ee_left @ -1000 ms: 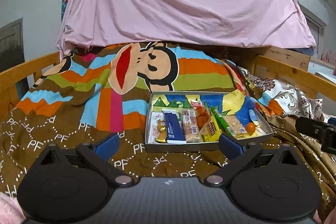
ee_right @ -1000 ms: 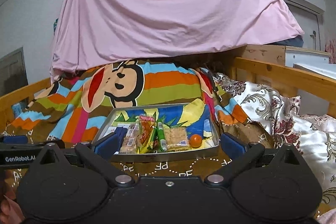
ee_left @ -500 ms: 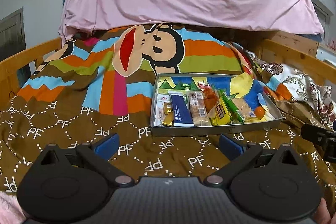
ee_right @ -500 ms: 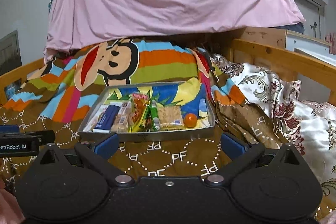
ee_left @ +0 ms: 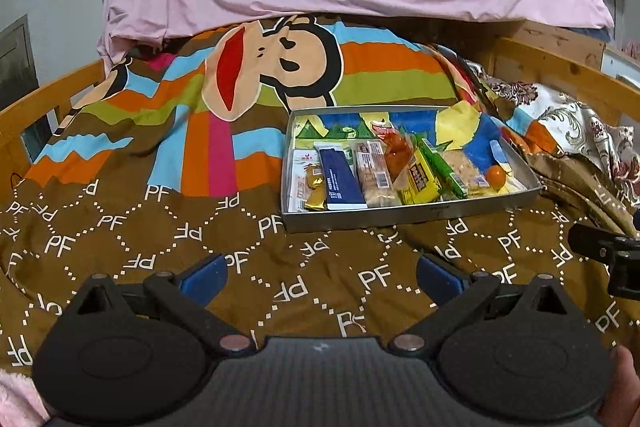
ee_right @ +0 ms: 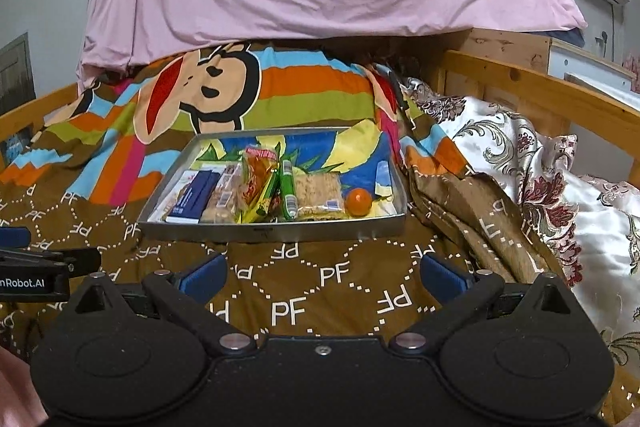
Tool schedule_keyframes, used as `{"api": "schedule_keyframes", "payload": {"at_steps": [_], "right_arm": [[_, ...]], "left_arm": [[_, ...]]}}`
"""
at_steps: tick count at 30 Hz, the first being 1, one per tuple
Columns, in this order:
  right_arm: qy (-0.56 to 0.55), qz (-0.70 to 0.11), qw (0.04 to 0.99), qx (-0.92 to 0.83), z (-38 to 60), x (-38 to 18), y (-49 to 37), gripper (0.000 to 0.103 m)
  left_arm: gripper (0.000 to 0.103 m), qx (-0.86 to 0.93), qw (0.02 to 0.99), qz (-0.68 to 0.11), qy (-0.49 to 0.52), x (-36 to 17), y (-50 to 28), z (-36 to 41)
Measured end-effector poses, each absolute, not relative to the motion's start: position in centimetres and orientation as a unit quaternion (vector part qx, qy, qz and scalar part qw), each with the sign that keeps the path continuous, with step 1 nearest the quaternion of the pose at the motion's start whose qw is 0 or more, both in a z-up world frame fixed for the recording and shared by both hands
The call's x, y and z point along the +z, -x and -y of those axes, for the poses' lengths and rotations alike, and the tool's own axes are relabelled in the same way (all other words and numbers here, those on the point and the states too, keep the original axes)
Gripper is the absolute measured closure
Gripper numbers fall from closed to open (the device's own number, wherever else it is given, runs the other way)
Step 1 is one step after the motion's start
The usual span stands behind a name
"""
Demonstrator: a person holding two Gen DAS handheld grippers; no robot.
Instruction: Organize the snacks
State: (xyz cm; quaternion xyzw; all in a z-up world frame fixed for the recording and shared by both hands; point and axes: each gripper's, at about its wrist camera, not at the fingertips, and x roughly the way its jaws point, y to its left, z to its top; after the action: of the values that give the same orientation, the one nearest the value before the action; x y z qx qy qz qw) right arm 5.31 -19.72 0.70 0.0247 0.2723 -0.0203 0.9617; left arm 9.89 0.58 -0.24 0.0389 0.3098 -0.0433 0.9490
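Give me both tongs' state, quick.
Left tongs: open, holding nothing.
Right tongs: open, holding nothing.

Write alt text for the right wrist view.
A metal tray of packaged snacks and a small orange fruit sits on a bed's brown patterned blanket. The open, empty right gripper hovers before it; the left gripper shows at the left edge.

The tray point(ee_left: 408, 217) is showing dull grey metal, the snack wrappers point(ee_left: 418, 179) are gleaming as glossy plastic, the blanket point(ee_right: 304, 291) is lying as matt woven cloth, and the bed rail point(ee_right: 540, 91) is showing bare, knotty wood.
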Motion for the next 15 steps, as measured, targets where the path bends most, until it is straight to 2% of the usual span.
{"api": "schedule_keyframes", "payload": {"at_steps": [15], "right_arm": [[-0.018,-0.278,0.96,-0.021,19.53,0.53,-5.46,0.001]], "left_arm": [[0.0,-0.045,0.946,-0.317,-0.043,-0.26,-9.92,-0.6]]}}
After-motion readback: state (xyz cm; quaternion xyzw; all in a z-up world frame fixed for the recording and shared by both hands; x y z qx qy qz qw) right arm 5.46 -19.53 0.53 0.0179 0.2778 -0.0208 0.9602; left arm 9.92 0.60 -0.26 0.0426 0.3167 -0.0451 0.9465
